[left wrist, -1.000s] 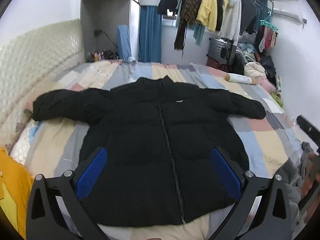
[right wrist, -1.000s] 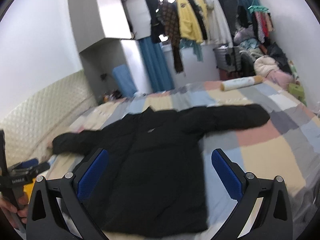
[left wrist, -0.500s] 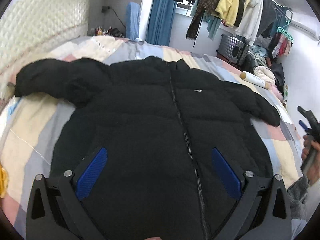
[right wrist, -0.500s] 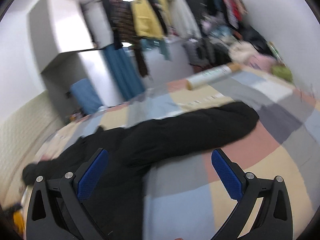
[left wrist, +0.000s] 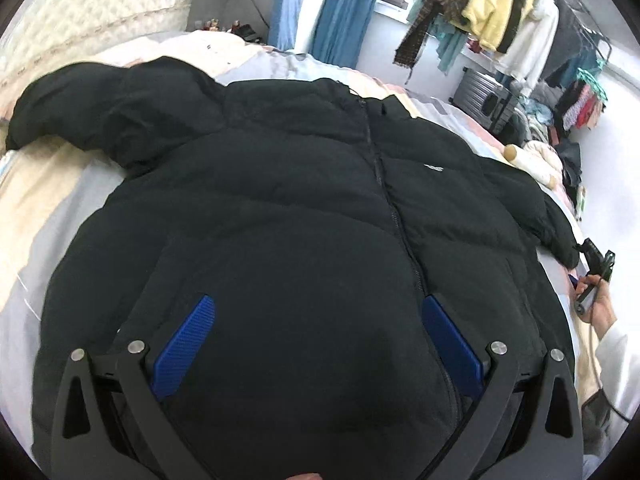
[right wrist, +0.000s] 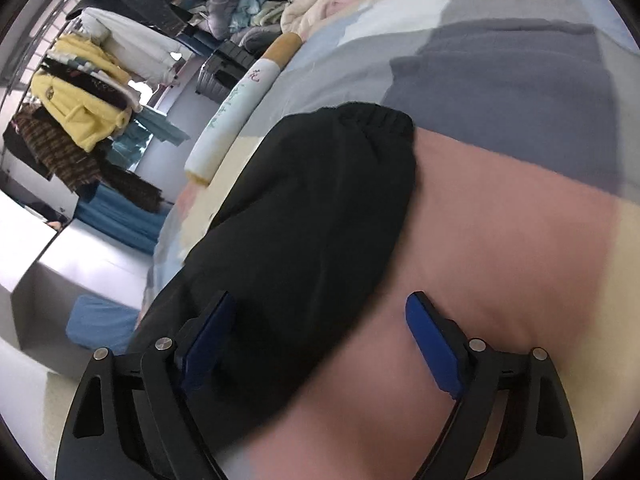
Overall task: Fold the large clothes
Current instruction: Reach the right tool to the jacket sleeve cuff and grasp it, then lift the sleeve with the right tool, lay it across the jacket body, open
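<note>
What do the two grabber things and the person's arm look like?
Both the left gripper and right gripper have black angular frames with triangular cut-outs, silver round bolts and ribbed blue pads. The person wears a white sleeve, with a thin cable beside it.

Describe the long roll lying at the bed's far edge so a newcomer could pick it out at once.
Start from the patchwork bedspread under the black puffer jacket. Beyond the jacket's sleeve cuff, at the bed's edge toward the clothes rack, lies the roll. It is the only stiff cylinder there: white, printed with small marks, tan at both ends.
</note>
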Demonstrator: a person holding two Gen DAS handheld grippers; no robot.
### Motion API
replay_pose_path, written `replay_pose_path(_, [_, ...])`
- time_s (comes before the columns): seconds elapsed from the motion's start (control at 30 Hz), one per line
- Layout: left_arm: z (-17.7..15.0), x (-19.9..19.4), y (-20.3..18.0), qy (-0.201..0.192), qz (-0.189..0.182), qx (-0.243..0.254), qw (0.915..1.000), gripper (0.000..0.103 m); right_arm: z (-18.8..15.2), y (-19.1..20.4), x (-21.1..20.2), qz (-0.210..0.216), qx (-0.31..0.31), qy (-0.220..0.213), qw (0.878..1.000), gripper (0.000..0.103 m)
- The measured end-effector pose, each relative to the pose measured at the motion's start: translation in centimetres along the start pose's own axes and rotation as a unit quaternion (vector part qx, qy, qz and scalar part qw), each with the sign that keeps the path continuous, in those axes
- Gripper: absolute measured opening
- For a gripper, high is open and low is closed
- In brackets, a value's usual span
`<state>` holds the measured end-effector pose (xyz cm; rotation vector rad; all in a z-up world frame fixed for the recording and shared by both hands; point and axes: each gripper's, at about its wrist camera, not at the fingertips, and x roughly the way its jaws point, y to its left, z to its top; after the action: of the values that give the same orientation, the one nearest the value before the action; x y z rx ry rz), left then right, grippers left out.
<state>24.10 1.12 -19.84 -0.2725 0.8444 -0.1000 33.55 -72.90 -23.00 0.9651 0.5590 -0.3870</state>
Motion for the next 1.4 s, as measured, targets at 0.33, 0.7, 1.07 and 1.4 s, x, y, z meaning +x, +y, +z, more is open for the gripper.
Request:
replay_pose_path(0.33, [0.2, 1.1, -0.1, -0.021, 0.039, 0.011, 0.9990, 0.103, 2.8, 1.1, 3.6, 0.007, -0.043, -0.068, 0.997, 0.077])
replay_pose_path(0.7, [0.4, 0.3, 1.0, -0.025, 0.055, 0.003, 0.9982, 0.103, 5.5, 4.9, -2.1, -0.036, -0.085, -0.113, 0.989, 0.004])
replay_pose_path(1.07, [0.6, -2.7, 2.7, -0.035, 0.067, 0.002, 0.9971, 0.103, 7.3, 14.4, -14.1, -0.014, -0.160, -0.182, 0.970, 0.000])
replay_pose_path(1.4, [-0.1, -5.9, 1.8, -0.066, 0.072, 0.042, 0.9943, 0.103, 1.9, 26.6, -20.3, 0.010, -0.268, -0.206, 0.941, 0.002])
